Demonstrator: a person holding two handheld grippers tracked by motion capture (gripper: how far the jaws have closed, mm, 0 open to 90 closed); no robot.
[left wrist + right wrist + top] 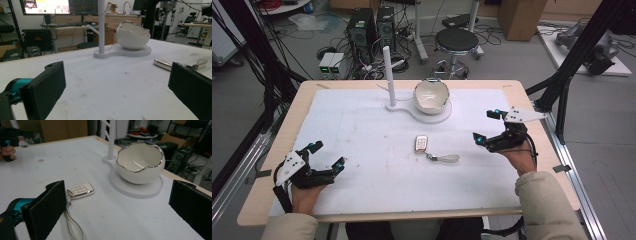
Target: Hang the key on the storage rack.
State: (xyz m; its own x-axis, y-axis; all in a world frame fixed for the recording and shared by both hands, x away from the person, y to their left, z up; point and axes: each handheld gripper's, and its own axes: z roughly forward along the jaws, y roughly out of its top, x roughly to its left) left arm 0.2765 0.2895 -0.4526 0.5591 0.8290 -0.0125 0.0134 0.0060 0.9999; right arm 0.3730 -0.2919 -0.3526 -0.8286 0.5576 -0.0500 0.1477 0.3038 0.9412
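Observation:
A white car key fob (421, 143) with a strap loop (448, 158) lies flat near the middle of the white mat (362, 150). Behind it a white egg-shaped bowl (431, 95) sits on a white stand (432, 115) that also carries a tall white post (388, 75). My left gripper (328, 156) rests open at the front left, far from the fob (163, 64). My right gripper (487, 126) hovers open to the right of the fob (80, 190), with the bowl (140, 162) ahead between its jaws. Nothing is held by either.
The mat covers a wooden table (262, 200) whose edges show all around. Beyond the far edge stand a black stool (456, 42), computer towers (362, 30) and floor cables. Black frame struts (572, 55) rise at the right.

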